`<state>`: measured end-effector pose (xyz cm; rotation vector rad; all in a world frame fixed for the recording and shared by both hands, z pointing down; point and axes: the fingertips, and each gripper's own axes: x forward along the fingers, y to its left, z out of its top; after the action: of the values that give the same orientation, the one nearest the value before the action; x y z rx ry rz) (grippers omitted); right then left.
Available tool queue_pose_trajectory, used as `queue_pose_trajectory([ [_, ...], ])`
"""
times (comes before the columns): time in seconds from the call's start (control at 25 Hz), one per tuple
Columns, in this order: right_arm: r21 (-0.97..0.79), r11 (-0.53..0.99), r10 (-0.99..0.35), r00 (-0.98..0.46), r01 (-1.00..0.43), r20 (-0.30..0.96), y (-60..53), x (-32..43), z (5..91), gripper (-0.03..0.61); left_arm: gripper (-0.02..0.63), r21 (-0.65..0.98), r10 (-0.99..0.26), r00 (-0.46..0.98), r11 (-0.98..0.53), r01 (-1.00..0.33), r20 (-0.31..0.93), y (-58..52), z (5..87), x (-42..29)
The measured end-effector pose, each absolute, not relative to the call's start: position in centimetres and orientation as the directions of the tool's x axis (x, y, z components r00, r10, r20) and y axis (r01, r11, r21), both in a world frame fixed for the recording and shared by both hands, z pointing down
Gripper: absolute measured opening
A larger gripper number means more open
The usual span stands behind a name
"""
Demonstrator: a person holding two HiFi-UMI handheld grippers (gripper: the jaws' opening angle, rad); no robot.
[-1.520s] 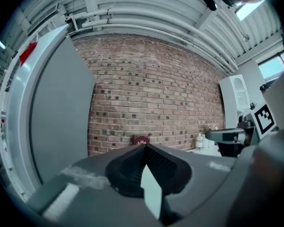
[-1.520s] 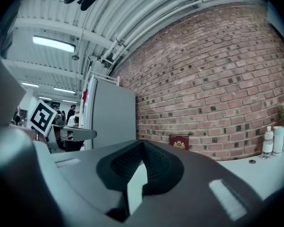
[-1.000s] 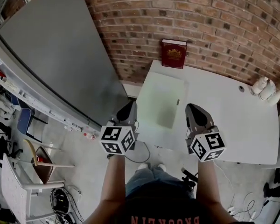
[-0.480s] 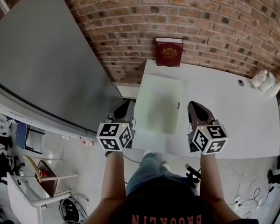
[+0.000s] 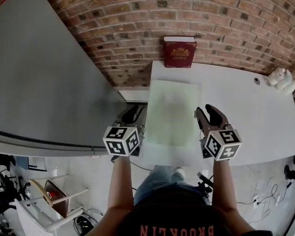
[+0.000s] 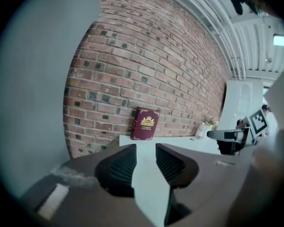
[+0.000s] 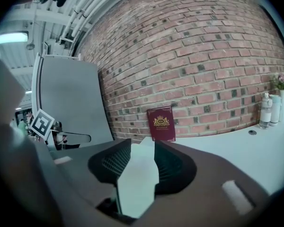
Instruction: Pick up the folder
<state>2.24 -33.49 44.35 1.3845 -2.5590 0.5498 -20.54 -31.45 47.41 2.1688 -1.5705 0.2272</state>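
The pale green folder [image 5: 172, 113] lies flat on the white table [image 5: 250, 112], near its left end. My left gripper [image 5: 132, 111] hovers at the folder's left edge, over the table's side. My right gripper [image 5: 209, 111] hovers just past the folder's right edge. Both pairs of jaws are opening and no pad presses on anything. In the left gripper view the left gripper [image 6: 145, 146] shows pale surface through its gap. In the right gripper view the right gripper [image 7: 142, 143] shows the green folder [image 7: 137, 174] through its gap in the same way.
A dark red book [image 5: 179, 52] stands against the brick wall at the table's back edge. White bottles [image 5: 280, 77] stand at the far right corner. A big grey panel [image 5: 49, 73] leans left of the table. Chairs and cables sit on the floor at lower left.
Both grippers moved forward and down, from in front of the table to either side of the folder. Their jaws, shut before, now stand parted.
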Motion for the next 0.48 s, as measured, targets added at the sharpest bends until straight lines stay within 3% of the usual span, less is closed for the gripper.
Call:
queue_pose_trajectory([
  [0.28, -0.246, 0.436, -0.763, -0.500, -0.866, 0.408, -34.5, 2.3, 47.7, 0.195, 0.184, 0.299, -0.793, 0.407, -0.295, -0.908, 0.454, -33.1, 50.9, -20.6],
  [0.48, -0.263, 0.406, -0.729, -0.484, -0.875, 0.483, -34.3, 2.5, 51.2, 0.213, 0.189, 0.324, -0.742, 0.435, -0.303, -0.896, 0.510, -33.1, 54.0, -20.3],
])
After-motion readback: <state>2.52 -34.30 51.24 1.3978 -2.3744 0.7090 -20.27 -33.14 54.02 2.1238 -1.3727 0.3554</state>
